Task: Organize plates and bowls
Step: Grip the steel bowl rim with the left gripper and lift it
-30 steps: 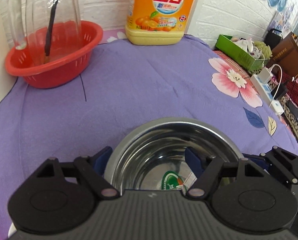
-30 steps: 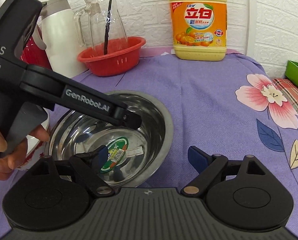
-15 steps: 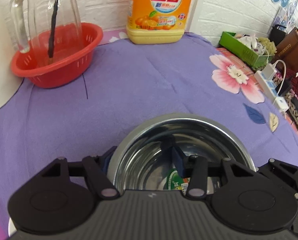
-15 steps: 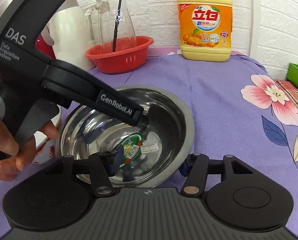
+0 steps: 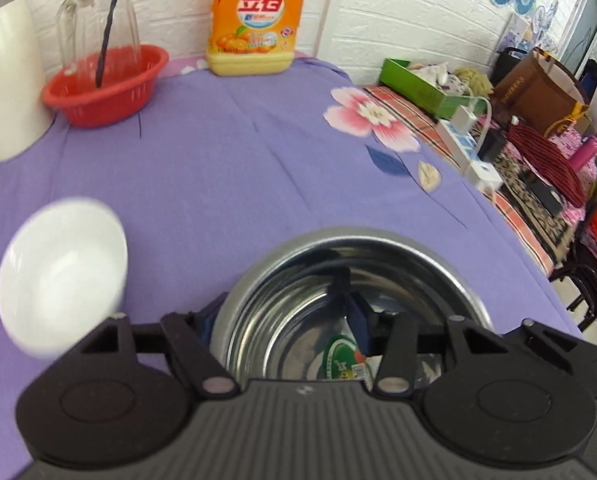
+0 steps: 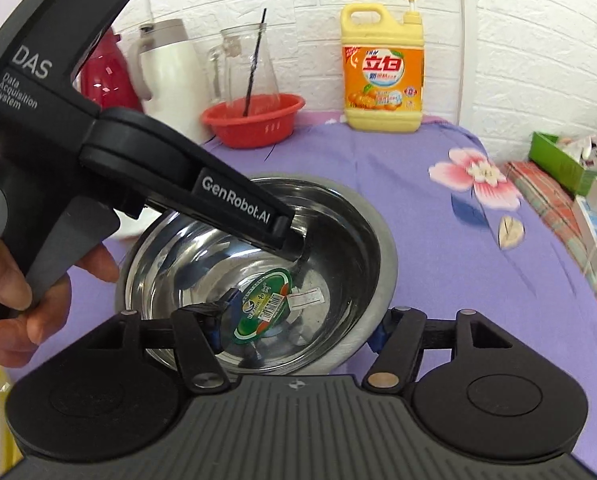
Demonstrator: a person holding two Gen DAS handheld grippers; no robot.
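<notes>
A steel bowl (image 5: 378, 256) with a green sticker inside is held up over the purple tablecloth. My left gripper (image 5: 282, 316) is shut on the bowl's near-left rim, one finger inside and one outside. The bowl (image 6: 350, 224) also shows in the right wrist view. My right gripper (image 6: 298, 328) is shut on its near rim, one finger inside and one outside. The left gripper's black body (image 6: 138, 152) reaches into the bowl from the left. A white bowl (image 5: 62, 268) sits on the cloth to the left.
At the back stand a red basket (image 5: 106, 84) holding a glass jug (image 5: 98, 36), a yellow detergent bottle (image 5: 258, 20) and a white flask (image 5: 6, 88). A green box (image 5: 422, 84) and a power strip (image 5: 466, 140) lie off the table's right edge.
Both grippers have closed on the steel bowl's rim and lifted it. The view has risen and the white bowl has come into sight on the left.
</notes>
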